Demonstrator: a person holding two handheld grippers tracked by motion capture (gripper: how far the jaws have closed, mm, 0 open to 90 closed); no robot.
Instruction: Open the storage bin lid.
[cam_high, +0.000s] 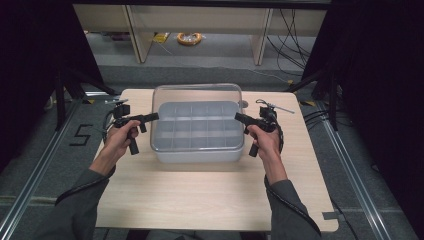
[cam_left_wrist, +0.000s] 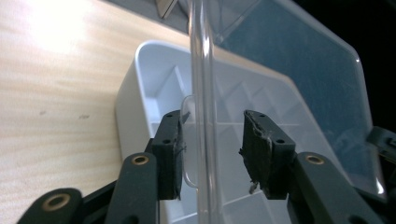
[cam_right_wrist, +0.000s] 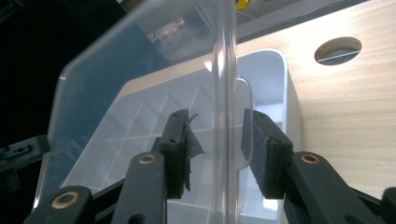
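High view puts a white compartment box (cam_high: 197, 150) near the middle of the wooden table (cam_high: 210, 200), with its clear plastic lid (cam_high: 197, 95) lifted at the near edge and tilted up over the grid of dividers. The left gripper (cam_high: 152, 117) meets the lid's left side and the right gripper (cam_high: 239, 117) meets its right side, each held by one hand.

Left gripper view looks along the jaws with the lid's clear edge (cam_left_wrist: 201, 116) standing between them; the left pad sits against the small tab on that edge, while a gap shows between the right pad and the plastic, so I cannot tell from this view whether the pinch is complete. Right gripper view gives the mirror picture: the lid's rim (cam_right_wrist: 226, 116) runs up between the jaws, a torn bit of pad material close to it and a narrow gap on either side (the jaws read as drawn in as far as the rim allows, so I take this one as clamped on the lid).

As I judge it, the lid is unseated and partly raised, both sides caught. What is left is to carry it clear of the box, or swing it fully open; the compartments look empty so far as they can be seen
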